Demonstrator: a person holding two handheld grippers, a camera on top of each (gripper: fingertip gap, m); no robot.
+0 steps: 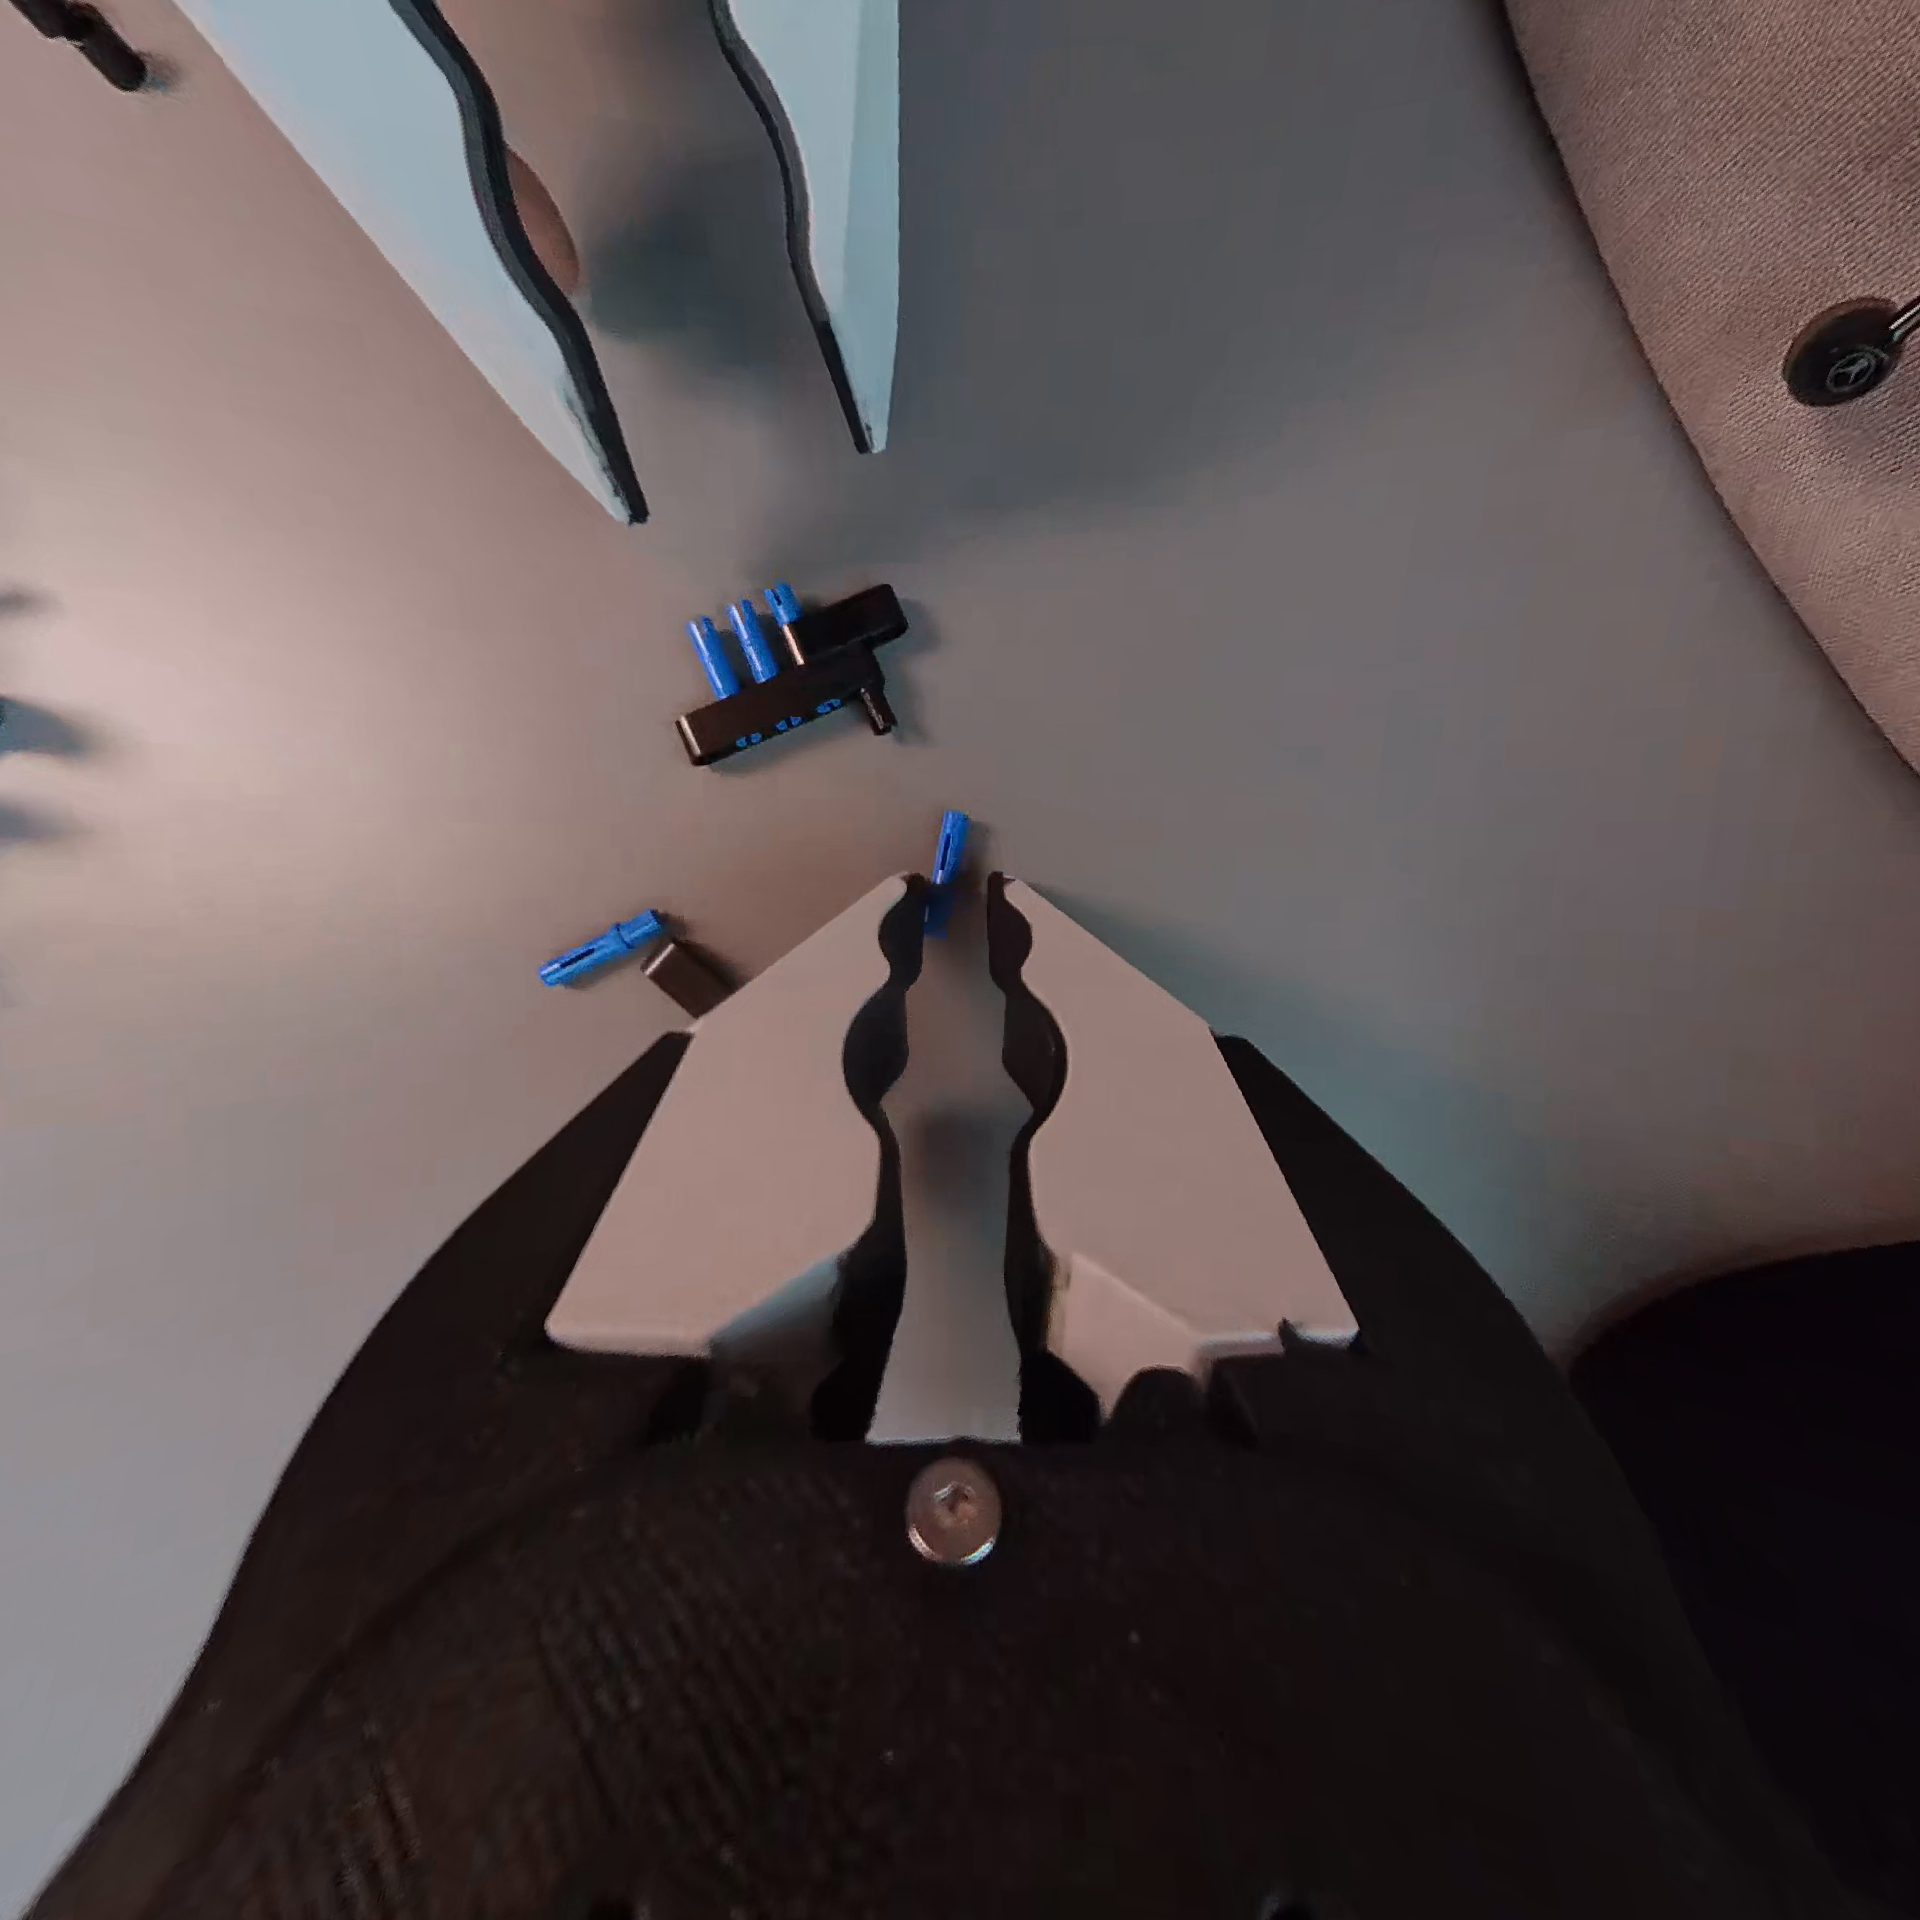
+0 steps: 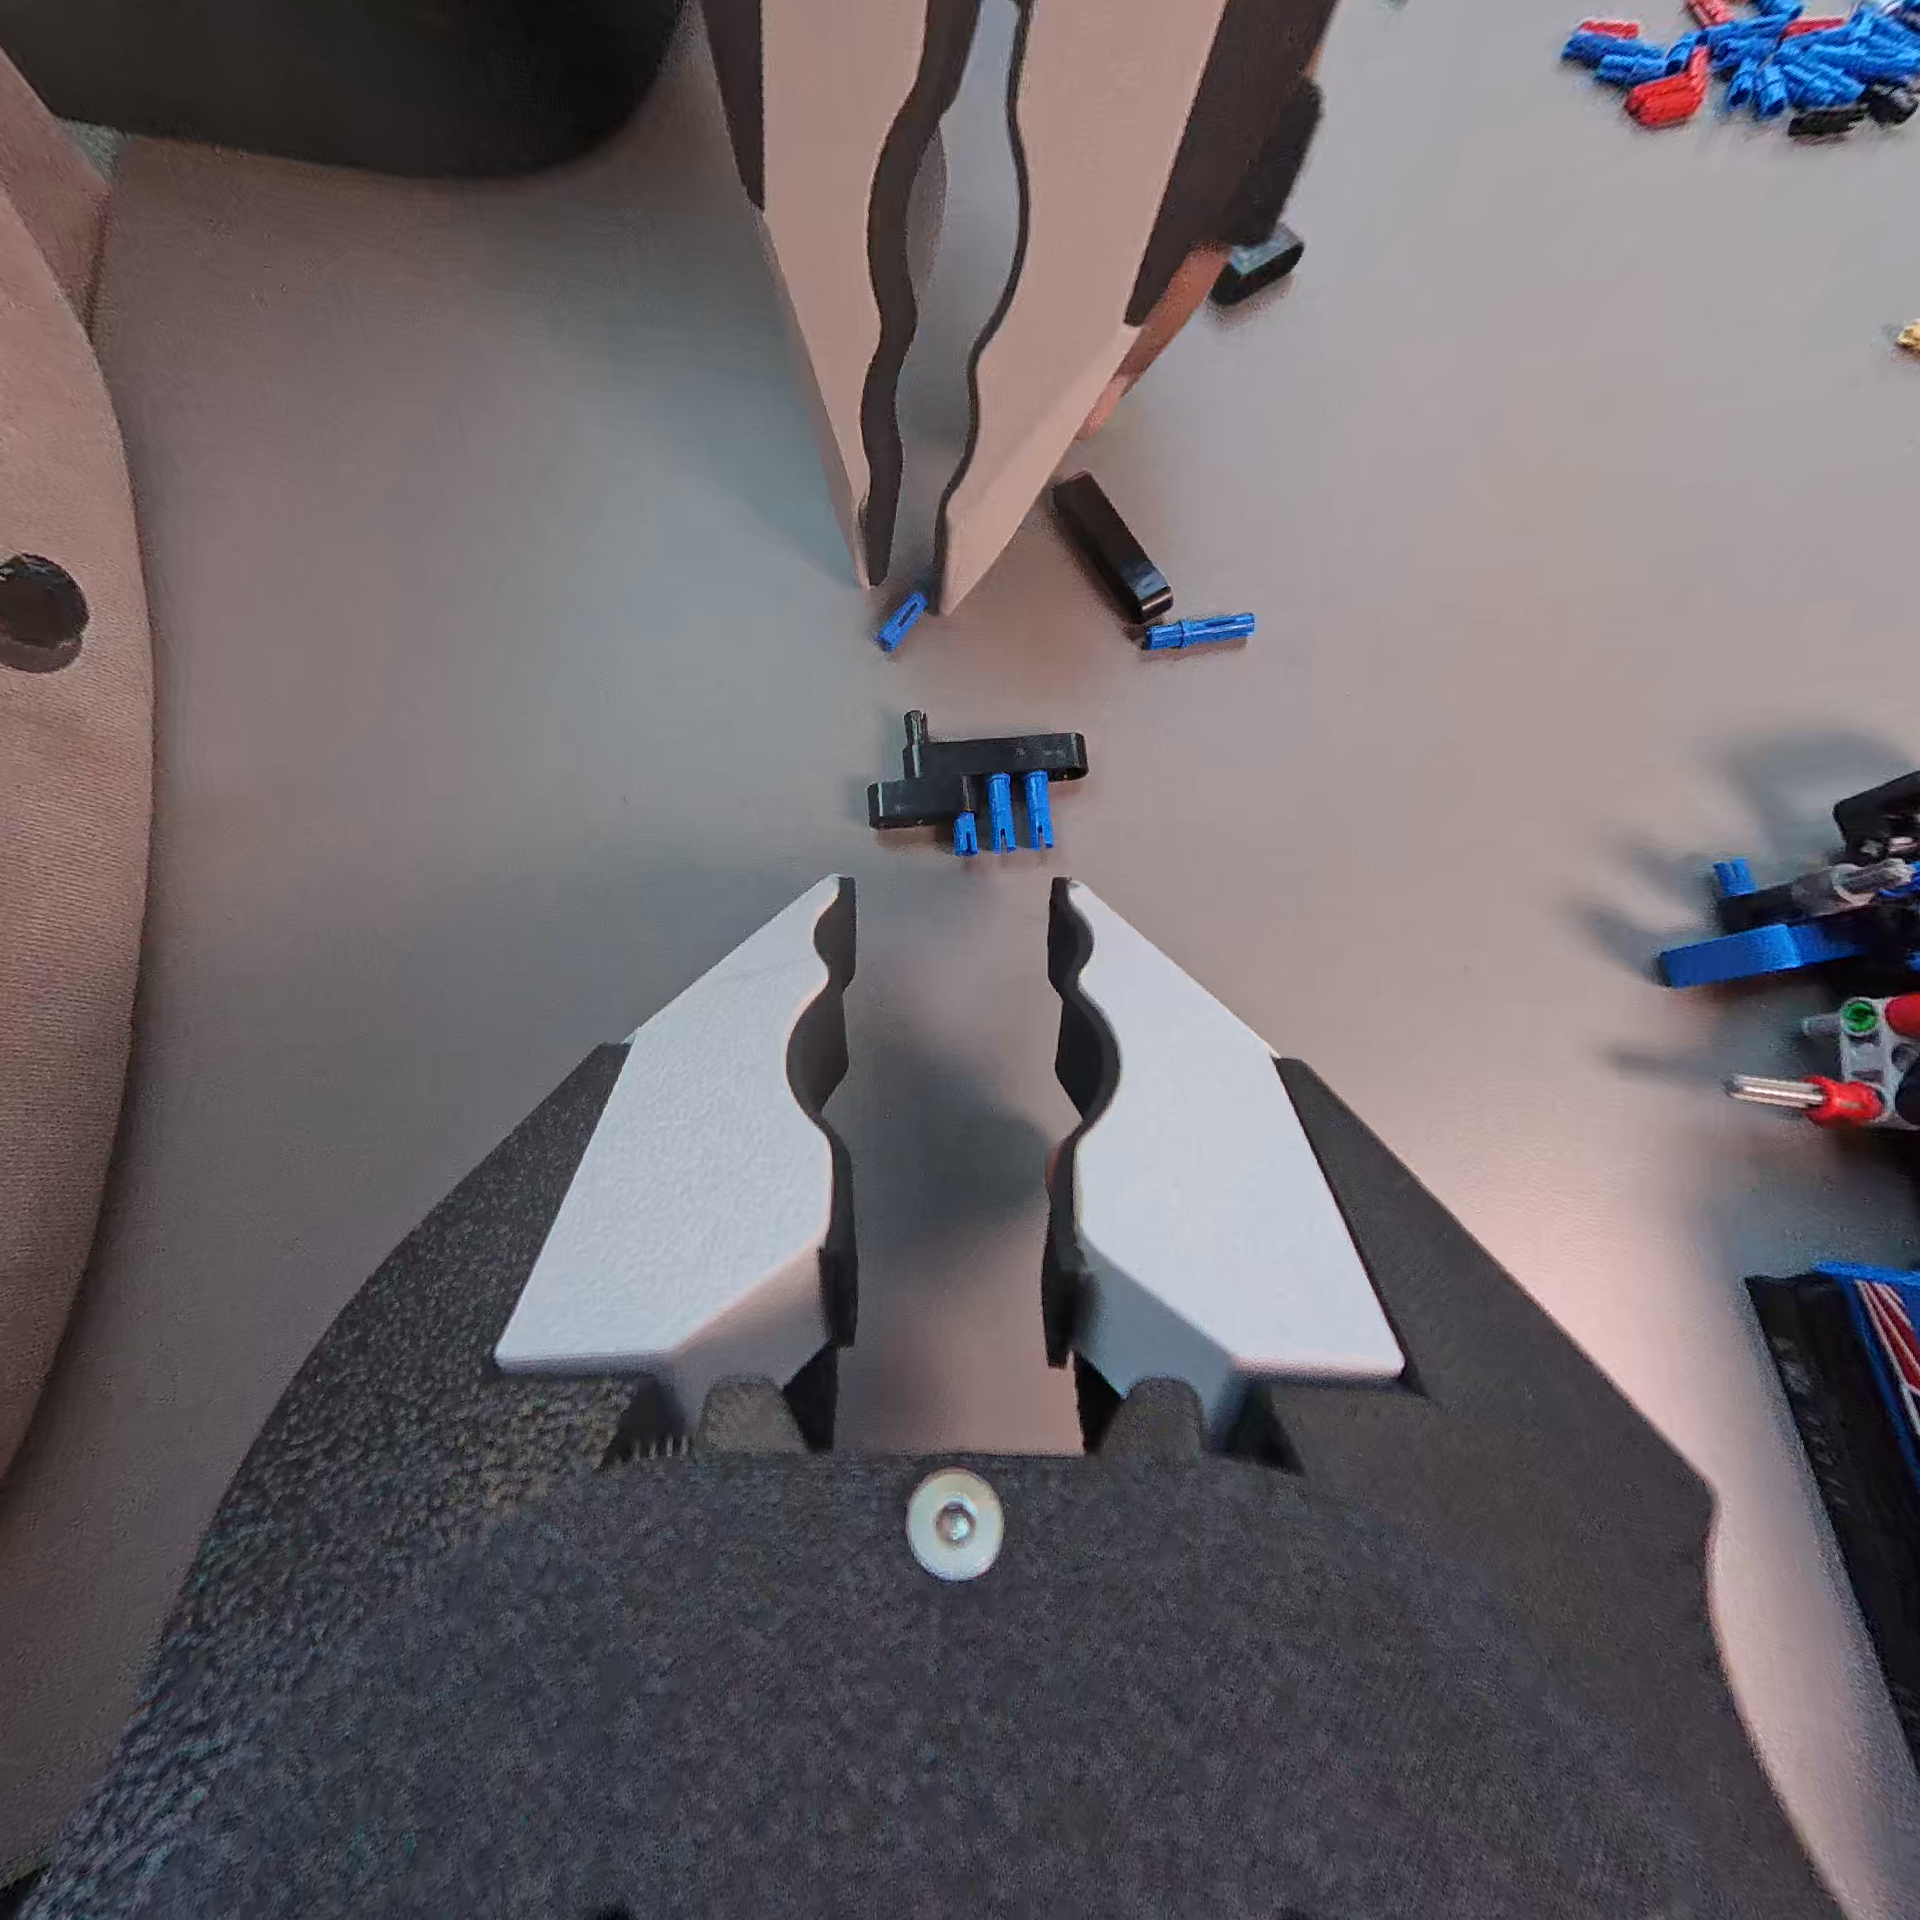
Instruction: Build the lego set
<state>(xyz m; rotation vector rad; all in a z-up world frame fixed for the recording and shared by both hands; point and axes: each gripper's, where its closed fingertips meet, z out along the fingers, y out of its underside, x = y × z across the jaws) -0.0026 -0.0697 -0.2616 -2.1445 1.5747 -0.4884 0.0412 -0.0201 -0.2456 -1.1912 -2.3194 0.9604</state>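
A small black beam assembly (image 1: 790, 675) with three blue pins standing out of it lies on the grey table between the two grippers; it also shows in the right wrist view (image 2: 977, 784). My left gripper (image 1: 954, 883) has its jaws narrowly apart around a loose blue pin (image 1: 948, 868), which touches one finger with a slim gap on the other side. From the right wrist view this pin (image 2: 900, 621) pokes out from the left gripper's tips (image 2: 906, 590). My right gripper (image 2: 951, 883) is open and empty, just short of the assembly.
A second blue pin (image 2: 1197, 631) and a loose black beam (image 2: 1110, 545) lie beside the left gripper. A pile of blue and red pieces (image 2: 1756, 62) sits far right, and a partly built model (image 2: 1829, 935) at the right edge. A beige cushion (image 2: 52, 831) borders the table. One gripper's finger ends stand about 8 cm off the other's.
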